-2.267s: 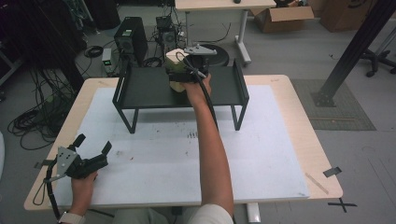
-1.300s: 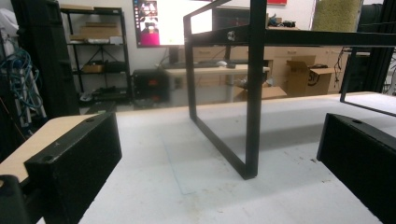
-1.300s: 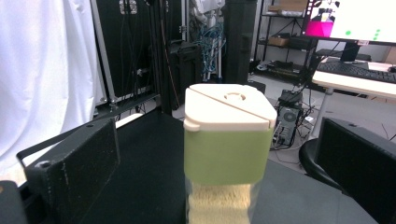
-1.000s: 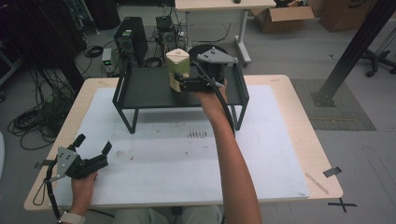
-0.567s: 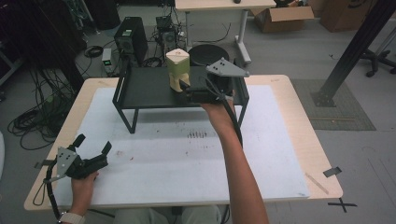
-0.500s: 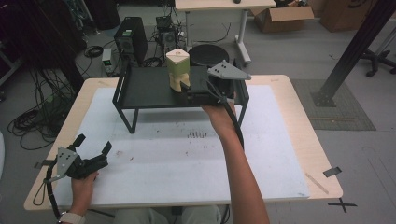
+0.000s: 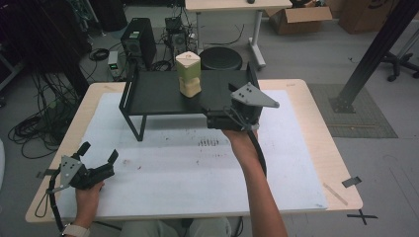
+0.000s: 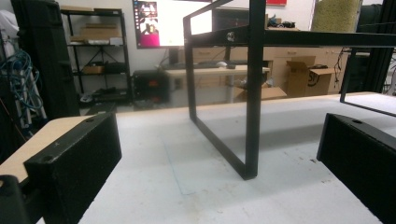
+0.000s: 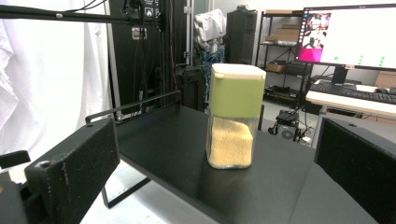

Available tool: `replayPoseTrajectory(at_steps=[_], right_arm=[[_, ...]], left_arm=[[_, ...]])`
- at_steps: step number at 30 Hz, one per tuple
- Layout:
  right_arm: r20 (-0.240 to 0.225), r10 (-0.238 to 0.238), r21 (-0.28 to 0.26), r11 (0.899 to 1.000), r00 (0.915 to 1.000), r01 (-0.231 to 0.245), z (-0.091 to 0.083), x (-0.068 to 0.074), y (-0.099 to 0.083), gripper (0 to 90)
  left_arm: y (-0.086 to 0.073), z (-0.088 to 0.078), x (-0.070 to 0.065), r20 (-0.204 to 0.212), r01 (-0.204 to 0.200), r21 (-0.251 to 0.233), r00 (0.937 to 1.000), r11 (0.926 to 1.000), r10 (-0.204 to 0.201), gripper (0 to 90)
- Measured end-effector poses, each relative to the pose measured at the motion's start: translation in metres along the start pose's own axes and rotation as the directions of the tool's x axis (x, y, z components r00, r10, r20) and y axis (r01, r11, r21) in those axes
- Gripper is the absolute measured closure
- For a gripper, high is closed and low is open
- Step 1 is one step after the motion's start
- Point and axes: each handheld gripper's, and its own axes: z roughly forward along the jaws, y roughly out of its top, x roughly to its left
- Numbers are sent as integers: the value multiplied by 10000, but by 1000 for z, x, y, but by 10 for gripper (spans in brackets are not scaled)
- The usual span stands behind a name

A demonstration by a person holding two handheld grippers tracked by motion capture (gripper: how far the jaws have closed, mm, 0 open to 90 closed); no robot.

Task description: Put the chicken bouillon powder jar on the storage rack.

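High view: a black shelf rack (image 7: 163, 94) stands at the far side of a white table mat (image 7: 173, 168). On its top surface stands 1 clear jar (image 7: 188, 74) with a green upper band and a pale cap, upright, its lower part holding tan granules. The right gripper (image 7: 217, 116) hovers at the rack's near right edge, close to the jar but apart from it, its 2 jaws spread wide with nothing between them. The left gripper (image 7: 96, 158) rests low at the near left corner of the mat, well apart from the rack, jaws likewise wide open and empty.

Right gripper view: the jar (image 9: 233, 116) stands upright on the rack top (image 9: 177, 144), centred between the 2 black jaws yet beyond their tips; neither jaw touches it. A lit monitor (image 9: 350, 37) appears behind.

Left gripper view: the rack's black leg frame (image 8: 250, 116) rises from the mat (image 8: 210, 186) ahead of the 2 open jaws; the jar's granules (image 8: 335, 16) show at the top edge, above the shelf.
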Motion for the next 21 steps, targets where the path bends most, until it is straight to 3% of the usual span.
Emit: replayPoseTrajectory(at_steps=[10, 21], right_arm=[[389, 209, -347, 9992, 9990, -195, -34, 1, -27, 0], [970, 497, -454, 9979, 9940, -455, -61, -8, -50, 0]], left_arm=[[0, 0, 0, 0, 7, -11, 10000, 10000, -7, 3], [0, 0, 0, 9, -5, -6, 10000, 10000, 5, 3]])
